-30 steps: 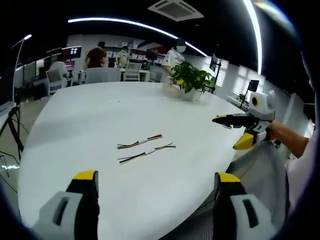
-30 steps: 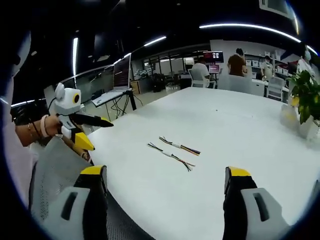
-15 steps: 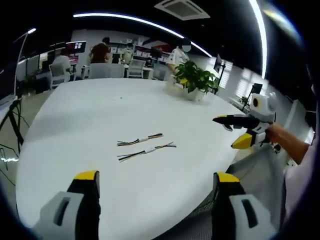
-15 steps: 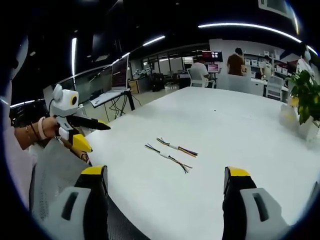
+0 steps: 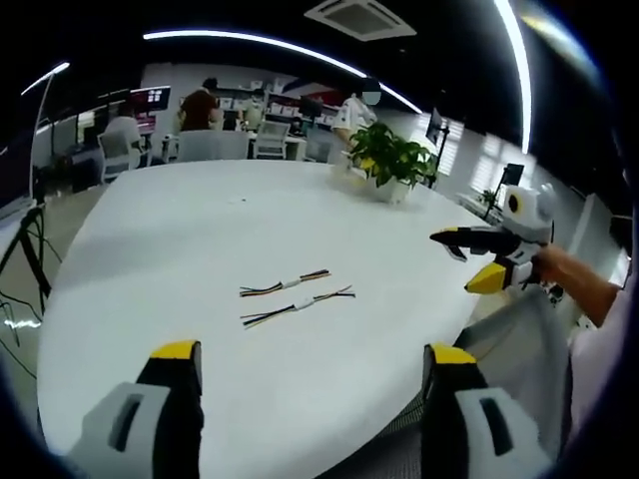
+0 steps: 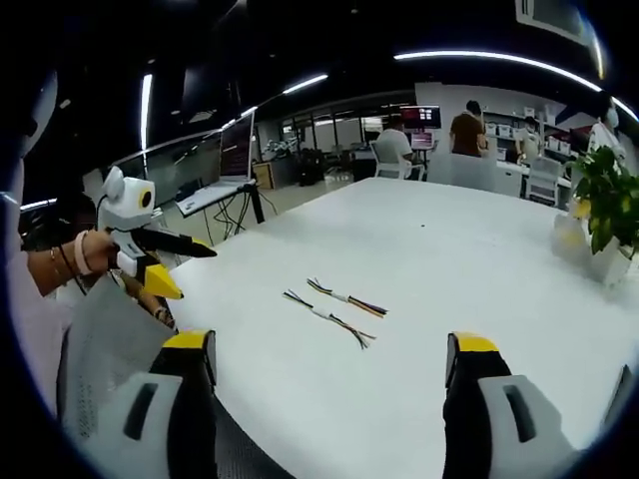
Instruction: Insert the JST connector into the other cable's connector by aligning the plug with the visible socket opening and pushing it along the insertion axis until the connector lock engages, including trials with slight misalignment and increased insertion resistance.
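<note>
Nothing has changed except slight drift of both views.

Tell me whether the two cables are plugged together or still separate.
Separate: the two cables lie side by side on the white table with a gap between them, neither held.

Both views from table (image 5: 200, 230) edge, sharing cables (image 5: 296, 294)

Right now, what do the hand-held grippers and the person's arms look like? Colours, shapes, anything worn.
Each hand-held gripper has two dark jaws capped with yellow tips and backed by light grey housings with slots. The right hand-held gripper, seen from the left gripper view, carries a white body. The left hand-held gripper, seen from the right gripper view, looks the same; the person's wrist wears bracelets.
</note>
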Tool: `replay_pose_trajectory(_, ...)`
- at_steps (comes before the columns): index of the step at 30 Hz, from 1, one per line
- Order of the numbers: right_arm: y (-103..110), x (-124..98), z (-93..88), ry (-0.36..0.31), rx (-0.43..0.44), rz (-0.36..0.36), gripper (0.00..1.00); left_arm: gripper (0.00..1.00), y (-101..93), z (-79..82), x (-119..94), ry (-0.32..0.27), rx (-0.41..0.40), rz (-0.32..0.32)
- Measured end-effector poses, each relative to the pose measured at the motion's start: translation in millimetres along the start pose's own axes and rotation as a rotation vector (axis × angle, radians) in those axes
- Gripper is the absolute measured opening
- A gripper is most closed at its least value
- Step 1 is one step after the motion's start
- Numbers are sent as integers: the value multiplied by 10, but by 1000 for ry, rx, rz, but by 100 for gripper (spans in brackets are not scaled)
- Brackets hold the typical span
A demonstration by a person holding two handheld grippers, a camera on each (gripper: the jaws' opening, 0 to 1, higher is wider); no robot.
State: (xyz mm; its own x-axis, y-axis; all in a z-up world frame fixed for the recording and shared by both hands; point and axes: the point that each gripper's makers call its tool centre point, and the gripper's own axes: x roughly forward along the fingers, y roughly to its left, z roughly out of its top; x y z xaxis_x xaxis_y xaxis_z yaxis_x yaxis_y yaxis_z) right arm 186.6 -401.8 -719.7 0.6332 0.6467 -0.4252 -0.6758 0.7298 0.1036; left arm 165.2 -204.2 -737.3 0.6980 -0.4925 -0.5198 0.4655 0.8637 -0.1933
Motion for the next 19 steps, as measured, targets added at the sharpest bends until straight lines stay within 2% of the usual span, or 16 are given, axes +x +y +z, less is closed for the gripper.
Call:
replay_pose_trajectory(2, -22, -10, 9, -7, 5, -12, 91, 84, 21, -34, -4, 22, 5, 12)
replay_pose_trajectory(8, -27, -9, 18, -12, 9, -11, 90, 85, -6, -33, 2, 17, -9, 3)
replay_pose_trajectory(13, -36, 6, 15, -10, 14, -14, 88, 85, -6, -82, 25, 42, 0, 4)
replay_pose_trajectory(15, -66, 6, 51, -26, 2, -31, 87, 85, -6, -84, 27, 43, 4, 4)
replay_pose_trajectory(17, -45, -2, 86, -35, 5, -15, 88, 86, 10, -86, 32, 40, 15, 12)
replay_pose_trajectory(19, -42, -7, 101, -38, 2, -13, 89, 87, 22, -130, 36, 60, 14, 15)
